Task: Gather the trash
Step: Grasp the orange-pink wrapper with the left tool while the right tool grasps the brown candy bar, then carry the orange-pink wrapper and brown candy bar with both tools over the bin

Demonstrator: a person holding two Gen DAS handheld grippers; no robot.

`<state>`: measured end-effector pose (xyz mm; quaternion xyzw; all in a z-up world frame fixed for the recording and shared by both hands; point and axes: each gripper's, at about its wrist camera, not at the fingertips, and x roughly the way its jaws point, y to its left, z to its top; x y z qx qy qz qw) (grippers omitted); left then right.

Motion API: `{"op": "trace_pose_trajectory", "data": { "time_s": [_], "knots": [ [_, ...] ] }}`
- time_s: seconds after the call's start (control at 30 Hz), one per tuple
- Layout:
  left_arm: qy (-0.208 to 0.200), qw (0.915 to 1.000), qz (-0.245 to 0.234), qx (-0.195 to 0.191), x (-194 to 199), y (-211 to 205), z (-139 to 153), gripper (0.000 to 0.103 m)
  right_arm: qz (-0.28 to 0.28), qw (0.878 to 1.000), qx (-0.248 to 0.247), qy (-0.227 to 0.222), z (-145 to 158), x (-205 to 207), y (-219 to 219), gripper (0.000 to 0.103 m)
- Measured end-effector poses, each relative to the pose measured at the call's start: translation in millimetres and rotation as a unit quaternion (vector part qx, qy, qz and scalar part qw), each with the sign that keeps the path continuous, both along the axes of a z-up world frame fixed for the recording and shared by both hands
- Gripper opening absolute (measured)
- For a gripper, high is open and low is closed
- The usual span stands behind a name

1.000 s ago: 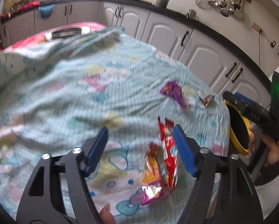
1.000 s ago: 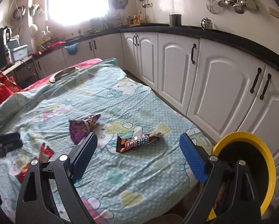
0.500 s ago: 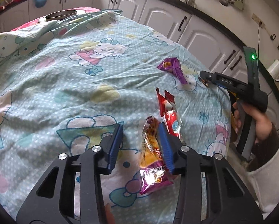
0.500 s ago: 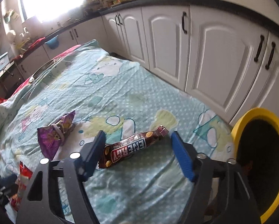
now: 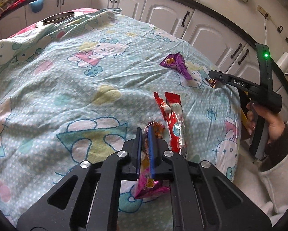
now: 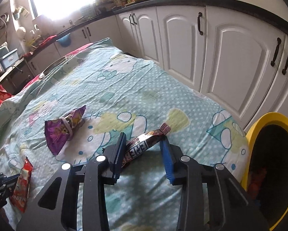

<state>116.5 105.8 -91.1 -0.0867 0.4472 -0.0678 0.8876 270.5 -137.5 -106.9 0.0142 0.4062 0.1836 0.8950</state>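
My left gripper is shut on a pink and orange snack wrapper lying on the bed sheet. A red wrapper lies just right of it, and it also shows in the right wrist view. My right gripper is open, its jaws on either side of a brown chocolate bar wrapper on the sheet. A purple wrapper lies to its left, also in the left wrist view. The right gripper shows in the left wrist view.
A yellow-rimmed bin stands off the bed's right corner, with something red inside. White cabinets run close behind the bed. A metal plate sits at the bed's far end.
My left gripper has closed on the pink and orange wrapper. My right gripper has lowered over the chocolate bar wrapper and its jaws have narrowed around it.
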Motion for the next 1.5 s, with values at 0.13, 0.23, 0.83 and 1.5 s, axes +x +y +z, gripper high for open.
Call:
{"op": "trace_pose_trajectory", "data": {
  "time_s": [0.13, 0.23, 0.83, 1.5],
  "knots": [
    [-0.004, 0.9999, -0.004, 0.010, -1.7, -3.3, 2.3, 0.002, 0.012, 1.000, 0.009, -0.003, 1.7, -8.0, -2.8, 0.032],
    [-0.010, 0.9999, 0.002, 0.011, -2.6, -1.5, 5.4, 0.001, 0.023, 1.000, 0.012, -0.007, 3.7, -15.7, -2.8, 0.031],
    [-0.084, 0.9959, 0.026, 0.021, 6.8, -4.6, 59.7, 0.001, 0.077, 0.995, 0.024, -0.053, 30.8, -57.7, 3.2, 0.029],
    [-0.133, 0.9901, -0.045, 0.001, 59.7, -101.7, 96.5, 0.001, 0.006, 0.993, 0.055, -0.109, 80.9, -65.6, -81.5, 0.029]
  ]
}}
